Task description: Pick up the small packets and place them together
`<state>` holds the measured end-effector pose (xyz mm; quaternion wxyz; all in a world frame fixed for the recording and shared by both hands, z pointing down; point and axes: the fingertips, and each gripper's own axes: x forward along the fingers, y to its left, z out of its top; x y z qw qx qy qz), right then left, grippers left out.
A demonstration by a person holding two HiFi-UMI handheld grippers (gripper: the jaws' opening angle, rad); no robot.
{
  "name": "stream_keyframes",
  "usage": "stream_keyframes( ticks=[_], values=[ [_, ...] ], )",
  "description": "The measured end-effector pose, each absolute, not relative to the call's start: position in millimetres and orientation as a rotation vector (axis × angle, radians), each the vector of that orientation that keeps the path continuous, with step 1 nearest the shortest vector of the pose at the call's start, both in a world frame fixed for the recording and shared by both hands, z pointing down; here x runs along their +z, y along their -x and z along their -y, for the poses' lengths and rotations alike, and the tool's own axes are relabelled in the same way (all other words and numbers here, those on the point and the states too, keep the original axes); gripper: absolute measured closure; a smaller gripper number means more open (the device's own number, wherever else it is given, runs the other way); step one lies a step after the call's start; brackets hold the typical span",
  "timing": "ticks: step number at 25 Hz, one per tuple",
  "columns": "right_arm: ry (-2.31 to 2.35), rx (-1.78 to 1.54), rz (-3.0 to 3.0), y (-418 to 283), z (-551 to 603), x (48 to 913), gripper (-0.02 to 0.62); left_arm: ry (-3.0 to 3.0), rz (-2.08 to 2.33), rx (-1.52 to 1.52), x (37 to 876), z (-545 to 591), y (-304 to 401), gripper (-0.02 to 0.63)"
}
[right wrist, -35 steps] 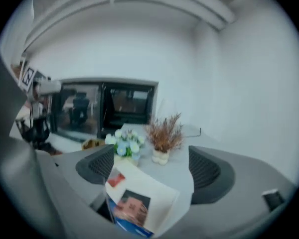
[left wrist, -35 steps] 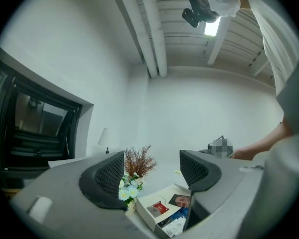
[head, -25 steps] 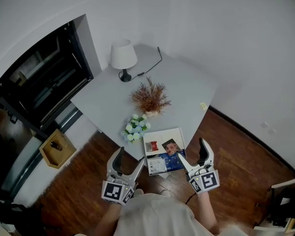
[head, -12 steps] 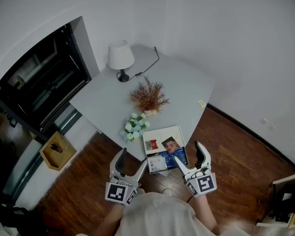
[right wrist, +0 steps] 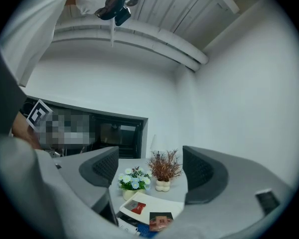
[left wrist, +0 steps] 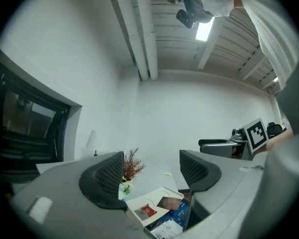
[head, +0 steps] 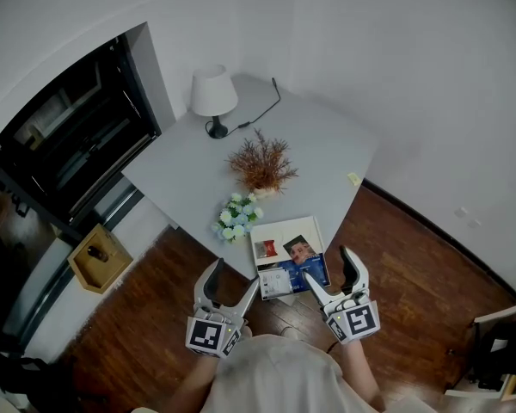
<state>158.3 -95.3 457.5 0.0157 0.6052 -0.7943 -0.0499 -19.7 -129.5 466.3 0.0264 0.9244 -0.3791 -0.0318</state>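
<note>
2 packets, red packet [head: 265,249] and dark packet [head: 299,250], lie close but apart on a white board [head: 284,229] at the table's [head: 327,144] near edge. Left gripper [head: 234,272] and right gripper [head: 328,265] hover just nearer, jaws apart, empty. This fits reaching in to pick or backing off after placing. Flowers [head: 238,217], lamp [head: 213,93] farther; wood floor [head: 396,265].

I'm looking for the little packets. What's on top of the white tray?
A small red packet and a dark packet lie on the white tray, apart from each other. Anything under the packets is covered and cannot be seen.
</note>
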Motion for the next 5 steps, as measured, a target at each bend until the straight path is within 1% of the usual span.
stream_keyframes(
  ticks=[5],
  values=[
    [-1.863,-0.151,2.477,-156.1,93.0,459.5,0.179,-2.863,1.17,-0.084,465.9,128.8,18.4,0.273]
  ],
)
